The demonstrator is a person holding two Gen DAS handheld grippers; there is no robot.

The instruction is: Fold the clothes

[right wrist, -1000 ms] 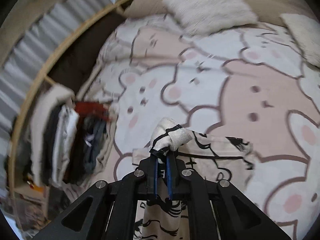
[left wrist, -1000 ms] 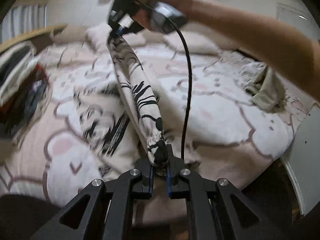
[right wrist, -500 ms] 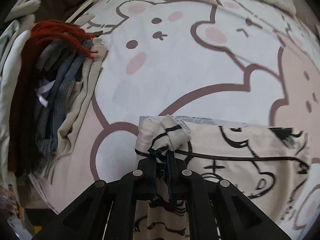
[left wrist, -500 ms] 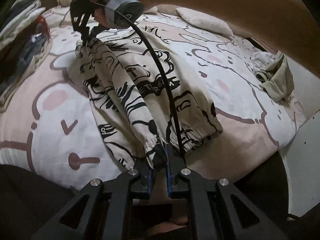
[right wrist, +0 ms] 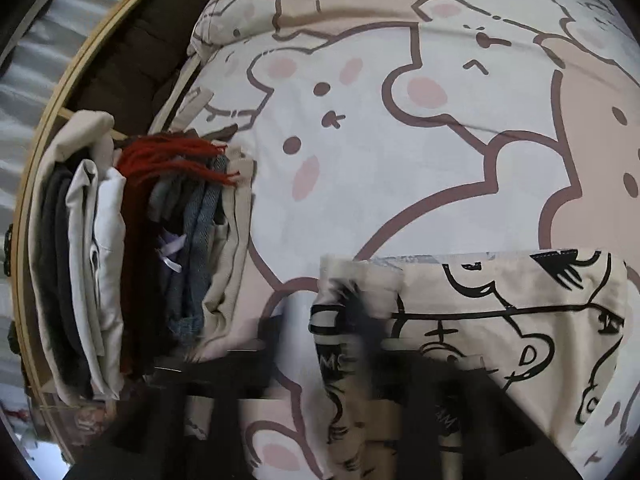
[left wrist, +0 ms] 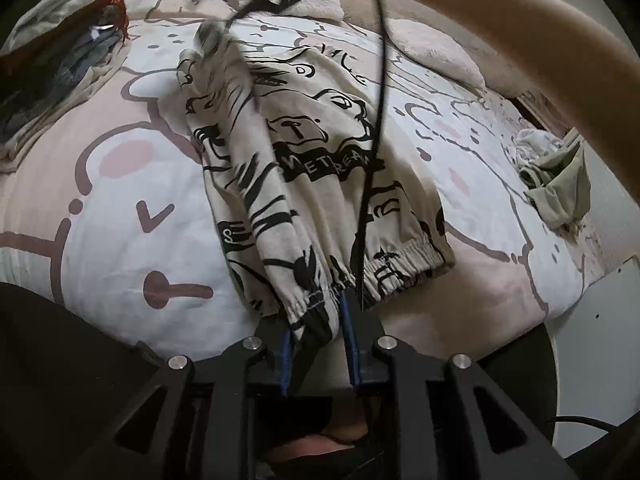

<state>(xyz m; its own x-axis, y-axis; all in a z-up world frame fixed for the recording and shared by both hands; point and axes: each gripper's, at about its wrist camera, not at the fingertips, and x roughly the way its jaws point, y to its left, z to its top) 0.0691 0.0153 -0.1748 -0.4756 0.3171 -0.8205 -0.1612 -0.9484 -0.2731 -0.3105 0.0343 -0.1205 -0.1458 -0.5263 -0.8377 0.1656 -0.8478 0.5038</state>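
Note:
A cream sweatshirt (left wrist: 320,140) with black cartoon print lies flat on the bear-print bed cover (left wrist: 120,208), one sleeve laid lengthwise over its body. My left gripper (left wrist: 317,344) sits at the near hem. Its jaws are opening, and the sleeve's dark ribbed cuff lies loose between the blue pads (left wrist: 286,354). In the right wrist view my right gripper (right wrist: 344,364) is a dark blur over the sweatshirt (right wrist: 500,320). Its jaws are springing wide apart with nothing gripped, and the released sleeve top rests on the shoulder corner.
A stack of folded clothes (right wrist: 100,260) with red fringe stands at the bed's left side against a wooden frame (right wrist: 52,120). A crumpled olive garment (left wrist: 560,184) lies far right, pillows (left wrist: 432,52) behind. A person's arm (left wrist: 500,20) and a black cable (left wrist: 376,120) cross above the sweatshirt.
Both grippers came down and laid the sleeve along the sweatshirt. The right gripper opened and let go of the sleeve top. The left jaws spread apart around the cuff.

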